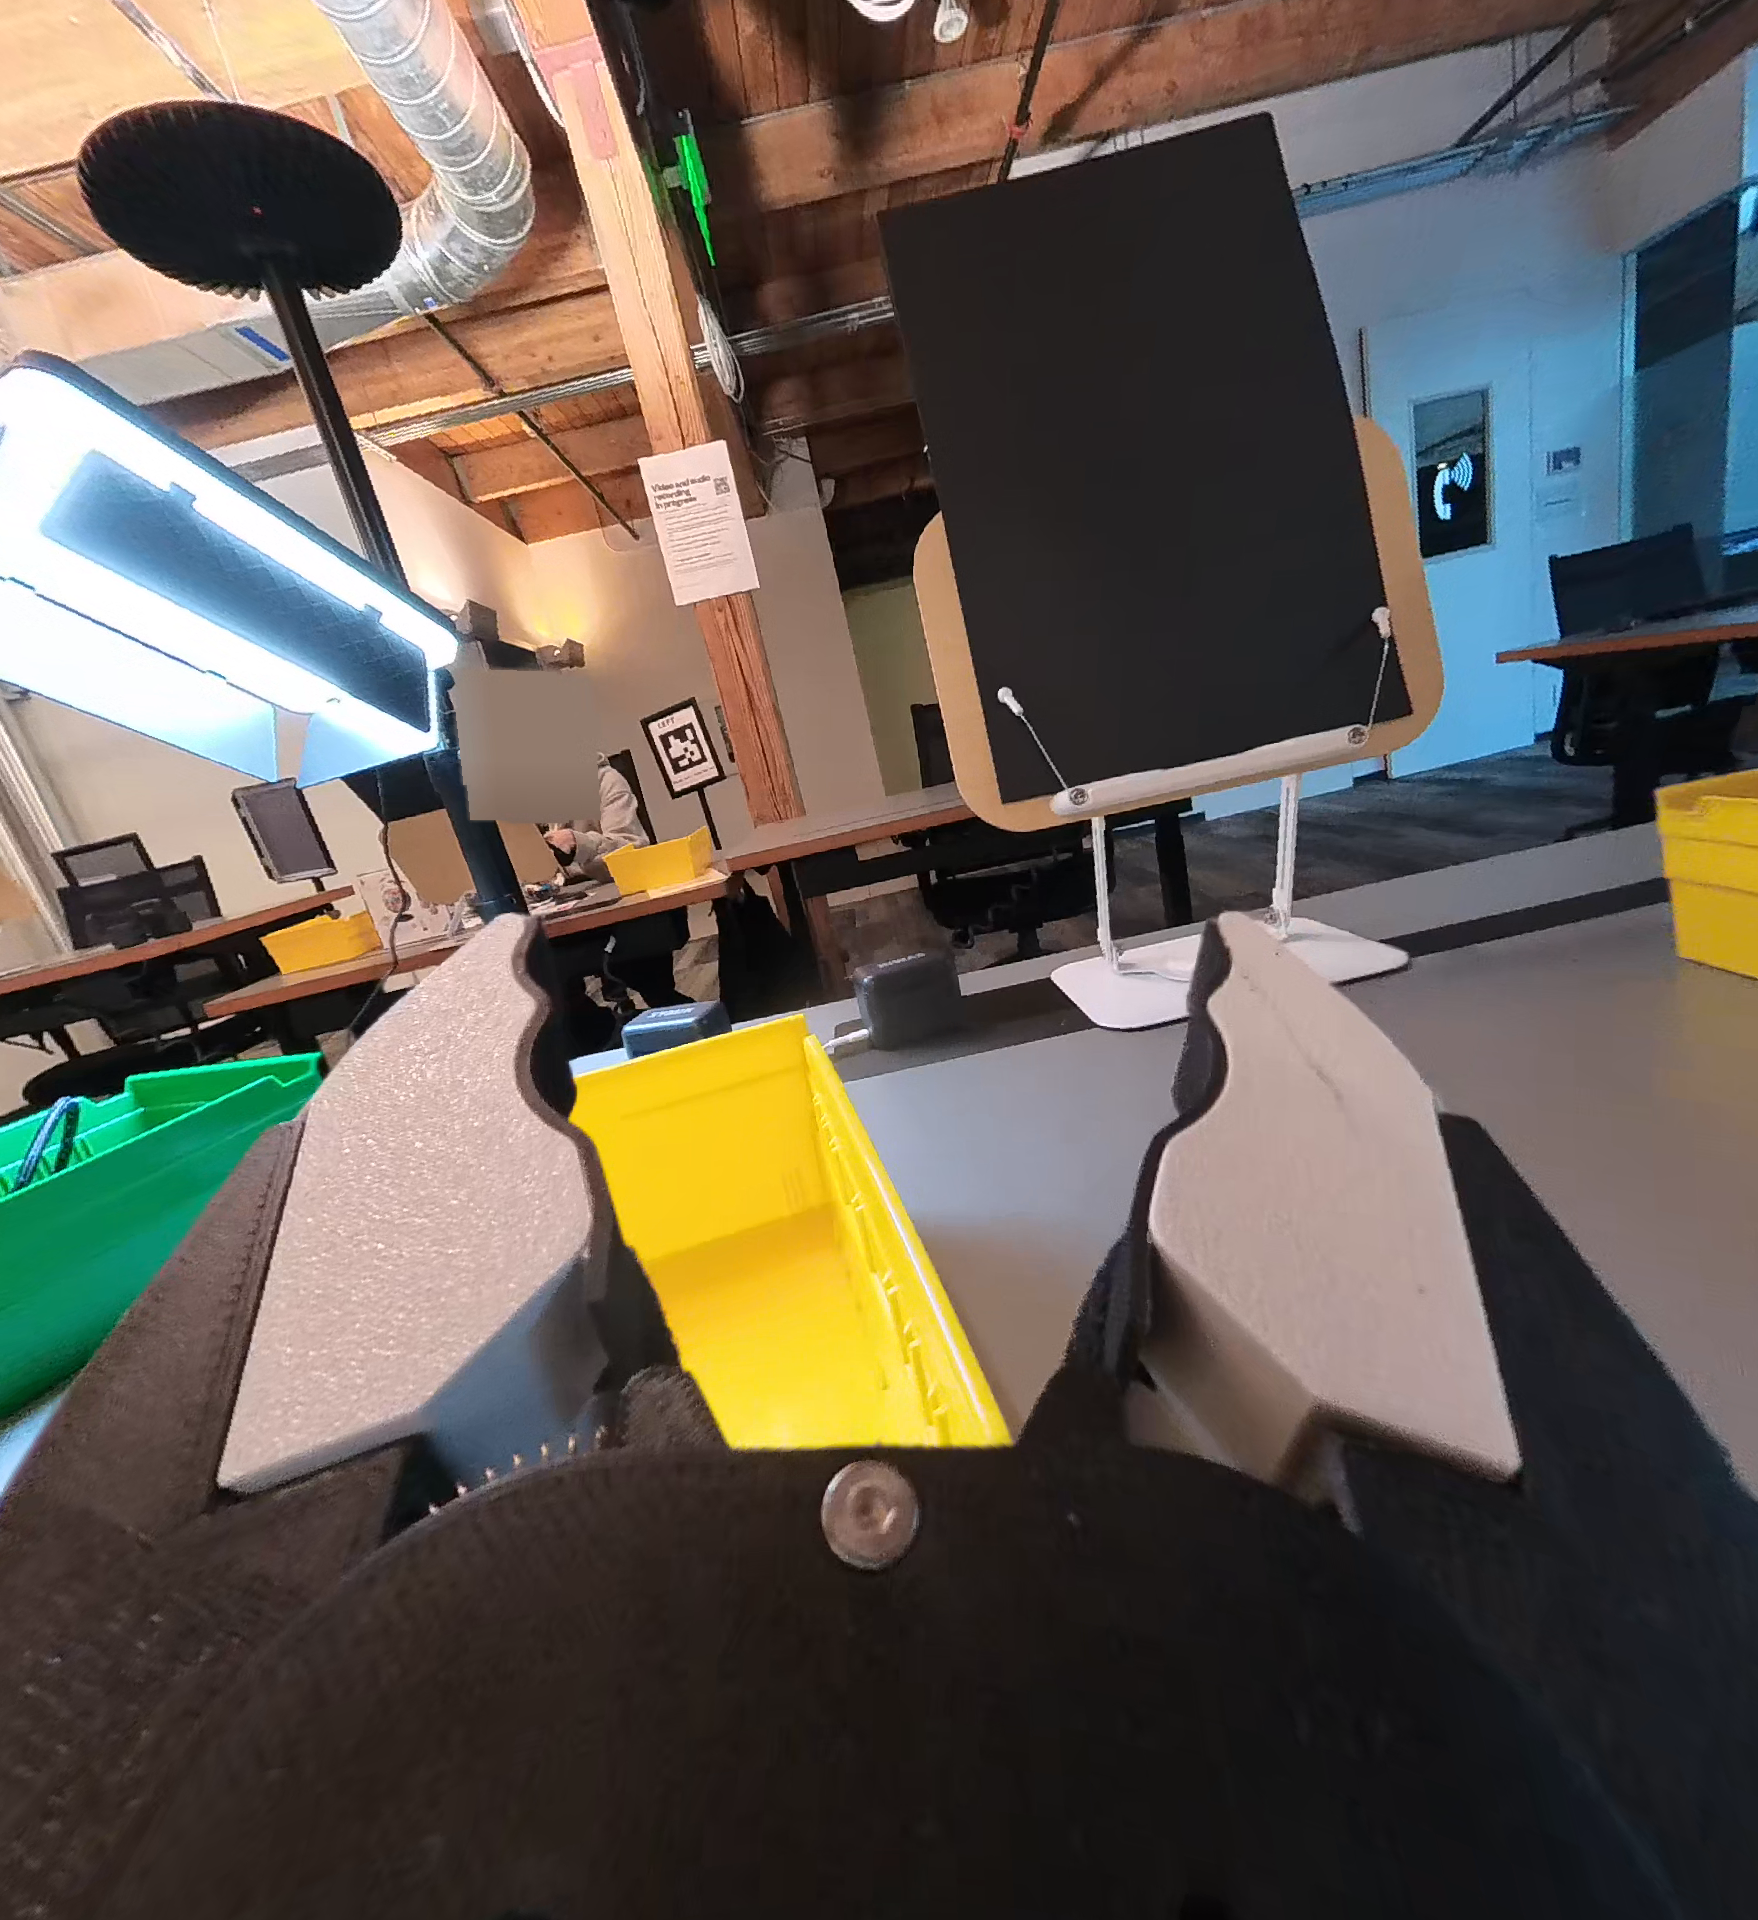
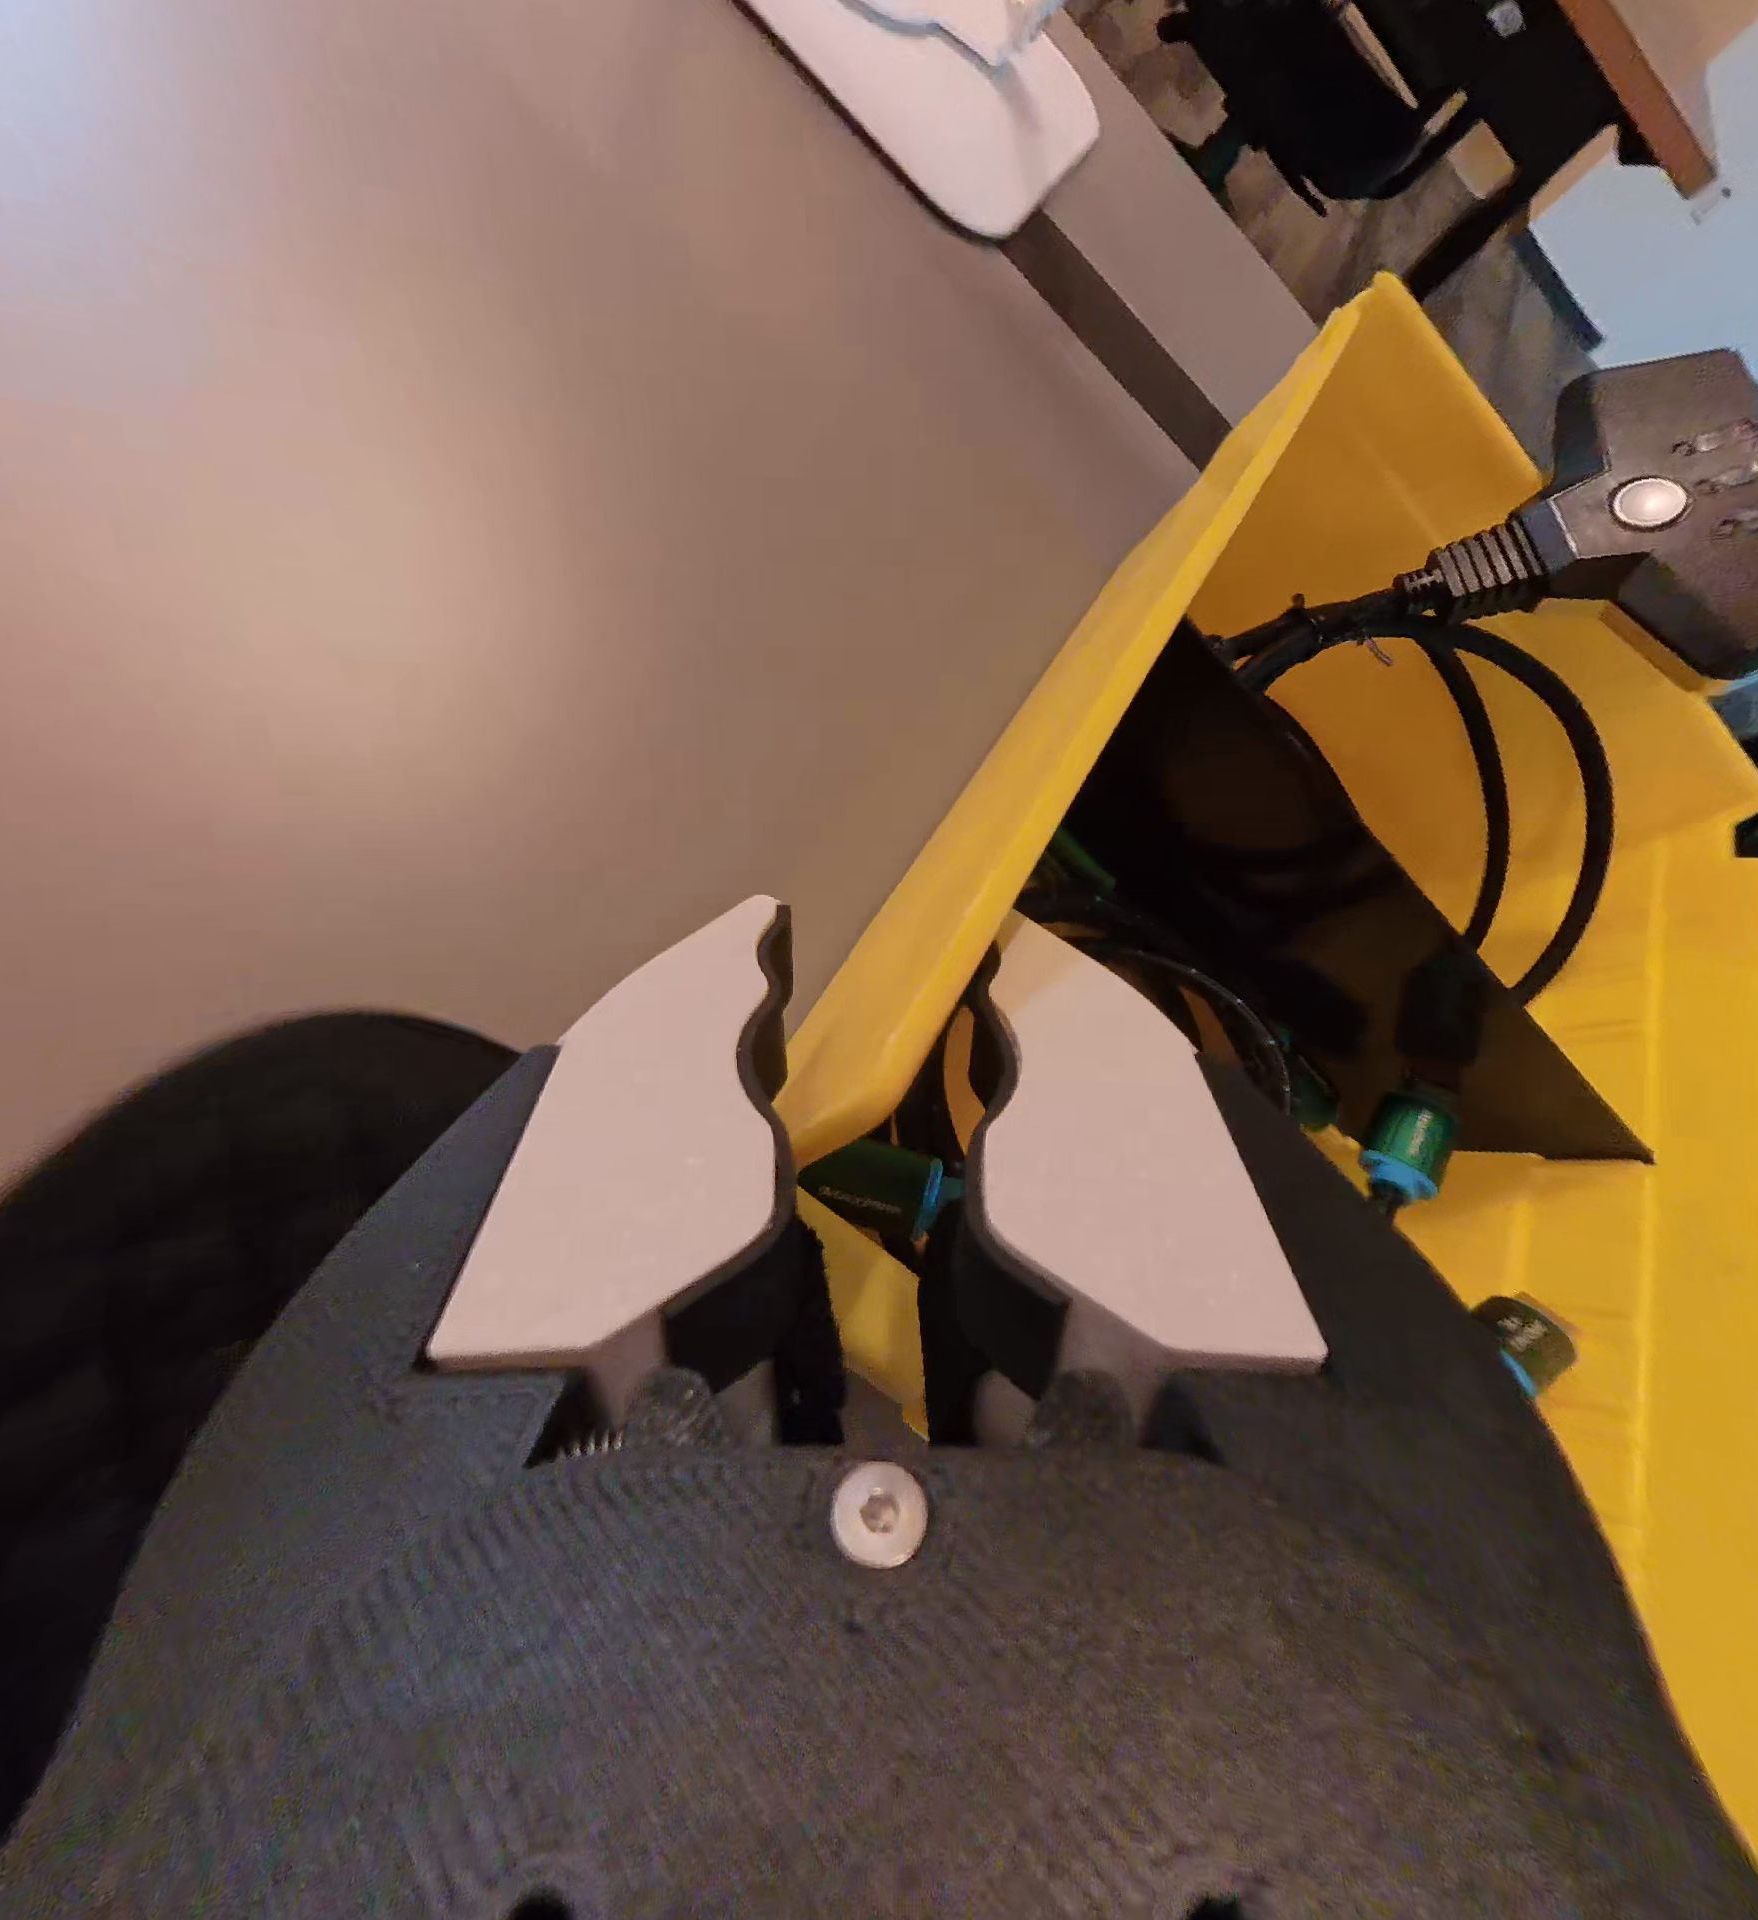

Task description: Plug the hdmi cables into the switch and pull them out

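In the right wrist view a yellow bin [image 2: 1114, 727] holds coiled black HDMI cables [image 2: 1540, 831] with green plugs [image 2: 1410, 1143]. A black switch box [image 2: 1706, 520] lies at the bin's far end with one black plug [image 2: 1488, 566] in it. My right gripper [image 2: 880, 956] straddles the bin's near wall, one finger outside and one inside, closed on the rim. In the left wrist view my left gripper [image 1: 870, 1039] is wide open and empty, above an empty yellow bin [image 1: 781, 1247] on the grey table [image 1: 1581, 1091].
A green bin [image 1: 75, 1226] stands to the left, another yellow bin [image 1: 1748, 883] at the far right. A black board on a white stand [image 1: 1145, 499] and two small black boxes [image 1: 901, 997] stand behind. A lit lamp [image 1: 179, 582] hangs at the upper left. My hands' fingertips stand some 45 cm from each other.
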### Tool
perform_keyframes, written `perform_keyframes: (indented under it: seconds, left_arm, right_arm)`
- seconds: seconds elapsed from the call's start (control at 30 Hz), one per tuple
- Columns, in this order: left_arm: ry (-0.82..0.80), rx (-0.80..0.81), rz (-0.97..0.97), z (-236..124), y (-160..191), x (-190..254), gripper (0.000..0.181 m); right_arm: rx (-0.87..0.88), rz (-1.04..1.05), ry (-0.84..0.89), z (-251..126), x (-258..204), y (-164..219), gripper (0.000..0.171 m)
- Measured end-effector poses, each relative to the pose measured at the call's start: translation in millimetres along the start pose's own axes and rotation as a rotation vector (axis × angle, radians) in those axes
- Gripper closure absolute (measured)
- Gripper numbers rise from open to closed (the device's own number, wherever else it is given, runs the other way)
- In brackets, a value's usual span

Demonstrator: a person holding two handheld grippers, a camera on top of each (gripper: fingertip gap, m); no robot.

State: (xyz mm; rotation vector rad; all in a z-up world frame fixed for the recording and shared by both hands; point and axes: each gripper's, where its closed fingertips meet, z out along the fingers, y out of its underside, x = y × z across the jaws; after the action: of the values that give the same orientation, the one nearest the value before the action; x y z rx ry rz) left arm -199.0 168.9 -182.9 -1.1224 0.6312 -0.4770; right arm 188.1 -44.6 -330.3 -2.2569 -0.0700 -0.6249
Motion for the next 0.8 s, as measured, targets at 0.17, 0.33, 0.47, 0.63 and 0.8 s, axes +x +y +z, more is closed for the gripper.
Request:
perform_keyframes:
  seconds: [0.17, 0.33, 0.47, 0.63, 0.8]
  left_arm:
    - [-0.006, -0.001, 0.002, -5.7, -0.2, -7.4, 0.068]
    - [-0.016, 0.007, -0.005, -12.3, -0.9, -20.5, 0.068]
    - [-0.029, 0.014, -0.007, -21.5, -1.6, -33.1, 0.068]
    - [-0.051, 0.0, -0.01, -33.1, 2.7, -48.8, 0.069]
    - [-0.101, -0.011, -0.017, -45.3, 5.4, -65.1, 0.07]
  right_arm:
    - [0.011, -0.03, -0.064, 17.5, -36.1, -39.5, 0.137]
    - [0.081, -0.026, -0.134, 29.9, -80.7, -82.1, 0.136]
    - [0.135, -0.049, -0.185, 34.6, -118.5, -113.1, 0.137]
    - [0.194, -0.089, -0.267, 38.5, -169.3, -152.3, 0.136]
    - [0.263, -0.144, -0.35, 43.9, -219.6, -191.2, 0.13]
